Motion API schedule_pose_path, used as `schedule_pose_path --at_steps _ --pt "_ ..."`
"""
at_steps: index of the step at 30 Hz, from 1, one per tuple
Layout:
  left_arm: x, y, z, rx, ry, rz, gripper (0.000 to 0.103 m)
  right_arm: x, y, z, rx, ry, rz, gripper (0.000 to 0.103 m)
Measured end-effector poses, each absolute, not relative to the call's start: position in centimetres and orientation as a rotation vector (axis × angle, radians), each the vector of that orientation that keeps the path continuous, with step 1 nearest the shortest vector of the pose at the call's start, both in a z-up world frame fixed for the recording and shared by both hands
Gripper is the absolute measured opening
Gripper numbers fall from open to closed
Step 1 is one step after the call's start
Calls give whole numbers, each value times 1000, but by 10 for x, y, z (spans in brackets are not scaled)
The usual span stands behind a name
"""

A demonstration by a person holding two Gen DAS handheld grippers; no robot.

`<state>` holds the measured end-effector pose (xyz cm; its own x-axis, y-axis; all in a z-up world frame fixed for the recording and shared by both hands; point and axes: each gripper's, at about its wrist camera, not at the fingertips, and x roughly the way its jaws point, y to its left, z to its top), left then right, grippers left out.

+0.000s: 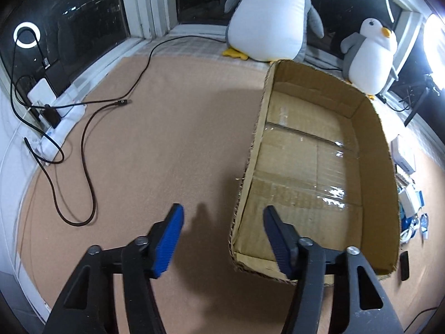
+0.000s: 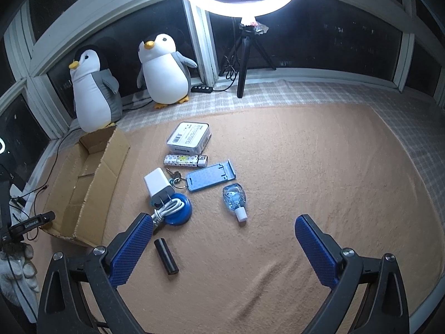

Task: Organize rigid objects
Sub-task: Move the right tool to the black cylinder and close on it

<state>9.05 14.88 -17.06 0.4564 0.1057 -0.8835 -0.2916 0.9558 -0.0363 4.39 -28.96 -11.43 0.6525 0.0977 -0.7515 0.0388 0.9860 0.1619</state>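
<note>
Both claws gape beside cardboard box [image 1: 319, 167].

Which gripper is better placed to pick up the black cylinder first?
Right. The right gripper is open, with the black cylinder just ahead beside its left finger. The left gripper is open at the empty cardboard box, away from the objects.
</note>
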Motion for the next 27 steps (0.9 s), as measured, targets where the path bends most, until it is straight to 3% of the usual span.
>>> schedule_pose_path --at_steps 8,13,25,27 --pt "99 148 -187 -176 1105 249 42 47 -287 -130 157 910 95 101" --pt "101 147 -191 -166 1114 243 36 48 -271 -139 93 937 162 94" --pt "104 142 -194 -150 1116 229 30 54 -223 -170 -68 1054 340 65" --pt "105 141 -195 -154 1116 227 30 58 -218 -177 -82 1082 358 53"
